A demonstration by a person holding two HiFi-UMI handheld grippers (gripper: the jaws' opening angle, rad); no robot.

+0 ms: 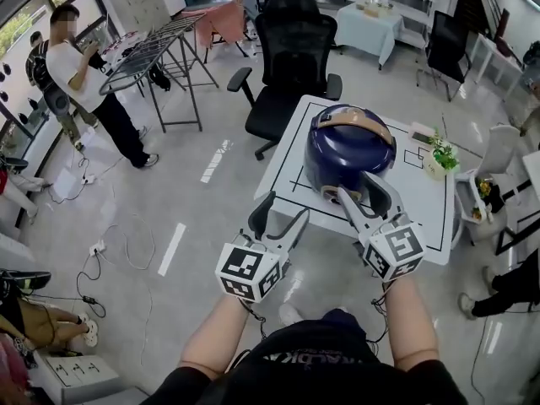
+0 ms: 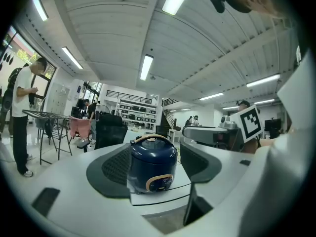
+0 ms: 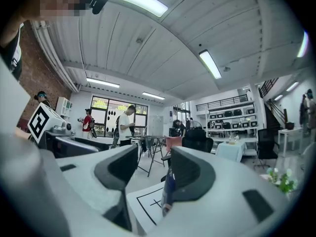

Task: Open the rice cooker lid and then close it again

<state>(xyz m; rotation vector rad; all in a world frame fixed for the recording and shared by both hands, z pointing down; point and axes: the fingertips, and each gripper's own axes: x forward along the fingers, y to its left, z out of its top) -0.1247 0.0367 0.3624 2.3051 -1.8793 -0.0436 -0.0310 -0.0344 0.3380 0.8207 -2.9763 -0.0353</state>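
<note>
A navy rice cooker [image 1: 348, 146] with a tan handle stands on the white table [image 1: 430, 218], its lid down. My left gripper [image 1: 281, 215] hangs open over the floor, just off the table's near left edge. In the left gripper view the cooker [image 2: 152, 163] stands a little ahead, framed between the open jaws of the left gripper [image 2: 157, 174], and its tan front panel faces me. My right gripper [image 1: 366, 196] is open at the cooker's near front side. The right gripper view shows only a navy sliver of the cooker [image 3: 168, 187] beside the right pad of the right gripper [image 3: 155, 174]; contact is unclear.
A black office chair [image 1: 291, 57] stands behind the table. A small potted plant [image 1: 440, 154] sits at the table's right edge, with a white chair [image 1: 498, 154] beyond it. A person [image 1: 89, 91] stands by a drying rack [image 1: 156, 45] far left. Cables [image 1: 110, 243] lie on the floor.
</note>
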